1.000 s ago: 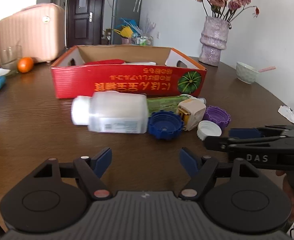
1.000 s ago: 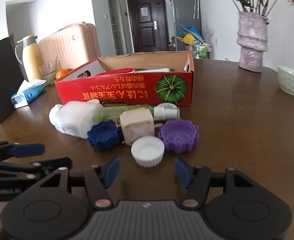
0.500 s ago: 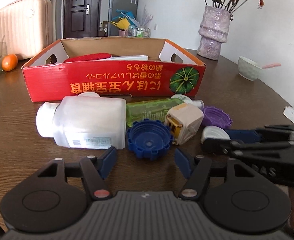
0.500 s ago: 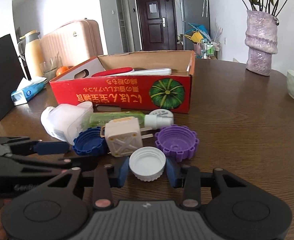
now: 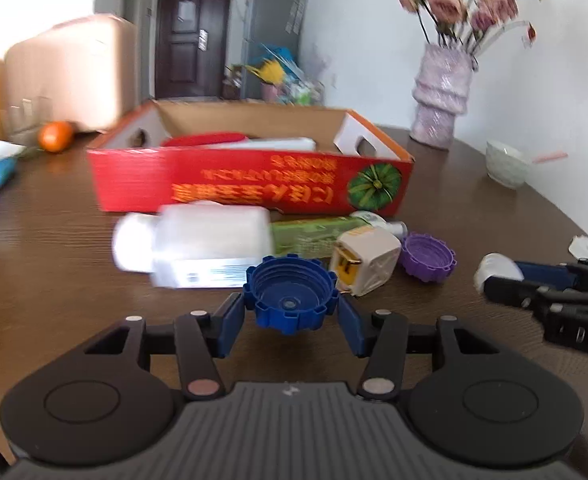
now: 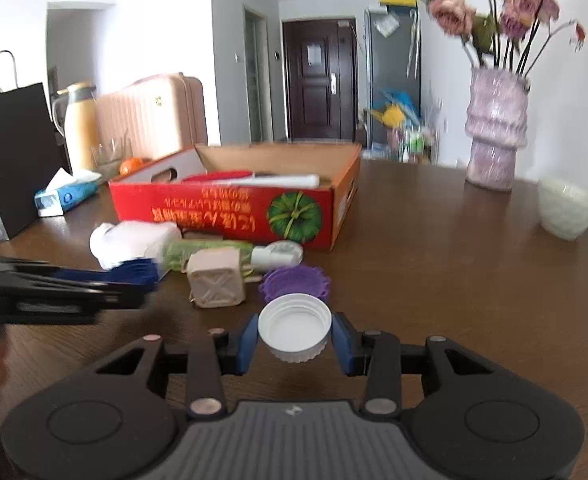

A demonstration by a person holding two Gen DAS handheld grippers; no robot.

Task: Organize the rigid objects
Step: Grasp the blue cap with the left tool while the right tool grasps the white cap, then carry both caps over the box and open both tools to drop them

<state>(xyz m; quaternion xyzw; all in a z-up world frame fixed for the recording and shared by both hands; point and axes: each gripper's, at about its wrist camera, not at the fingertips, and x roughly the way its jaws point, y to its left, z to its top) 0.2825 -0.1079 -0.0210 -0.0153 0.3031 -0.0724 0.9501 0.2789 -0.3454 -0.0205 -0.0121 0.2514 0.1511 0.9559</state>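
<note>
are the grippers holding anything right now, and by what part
Left gripper: its closing jaws flank the blue cap at opposite sides of its ribbed rim. Right gripper: holds the white cap, open side up, by its rim.

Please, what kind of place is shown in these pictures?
Most likely a home's dining or living area: a round wooden table with a vase of flowers, a suitcase by the wall, and an entrance door behind.

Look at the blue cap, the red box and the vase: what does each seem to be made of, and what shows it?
Blue cap: moulded plastic, slightly glossy, with ridged rim and inner threads.
Red box: cardboard, printed red outside, plain brown inside, with punched handle holes.
Vase: probably ceramic or glass, with a mottled pale purple shine; blur leaves it open.
</note>
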